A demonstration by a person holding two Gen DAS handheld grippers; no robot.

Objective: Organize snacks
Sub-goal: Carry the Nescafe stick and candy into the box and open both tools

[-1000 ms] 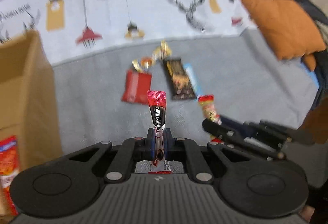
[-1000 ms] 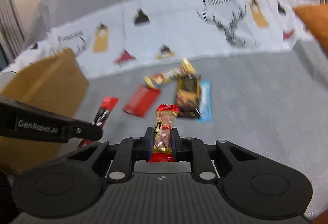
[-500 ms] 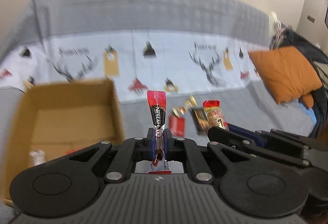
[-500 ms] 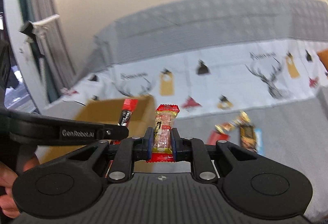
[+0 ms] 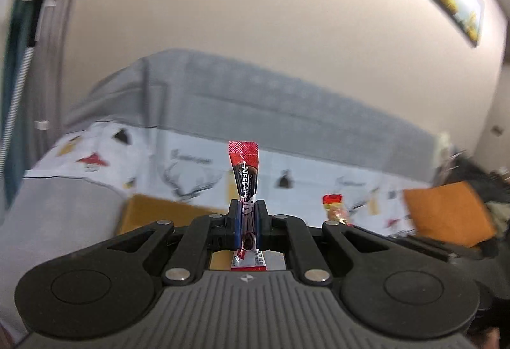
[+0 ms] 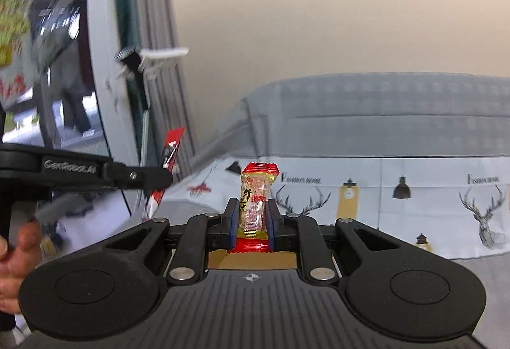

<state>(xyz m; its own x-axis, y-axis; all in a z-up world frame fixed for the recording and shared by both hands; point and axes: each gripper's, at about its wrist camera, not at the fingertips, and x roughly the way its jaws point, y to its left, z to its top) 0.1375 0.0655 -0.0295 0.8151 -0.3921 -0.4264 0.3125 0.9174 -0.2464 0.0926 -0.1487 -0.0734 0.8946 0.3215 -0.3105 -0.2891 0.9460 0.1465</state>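
My left gripper (image 5: 246,210) is shut on a red and black Nescafe stick (image 5: 244,173) that stands upright between the fingers. My right gripper (image 6: 253,213) is shut on a clear and yellow snack bar with red ends (image 6: 256,199). Both are raised and tilted up toward the sofa back. The cardboard box (image 5: 165,215) shows only as a brown edge under the left fingers, and as a strip (image 6: 255,259) under the right ones. The left gripper and its stick (image 6: 169,157) appear at the left of the right wrist view. The right gripper's bar (image 5: 333,208) shows in the left wrist view.
A grey sofa back (image 5: 255,100) with a white patterned cloth (image 6: 414,189) fills the middle. An orange cushion (image 5: 446,215) lies at the right. A window and curtain (image 6: 95,62) stand at the left. The loose snacks on the seat are out of view.
Both grippers have swung up and left with their snacks held. The sofa seat and loose snacks dropped out of view; the box now sits just under the fingers.
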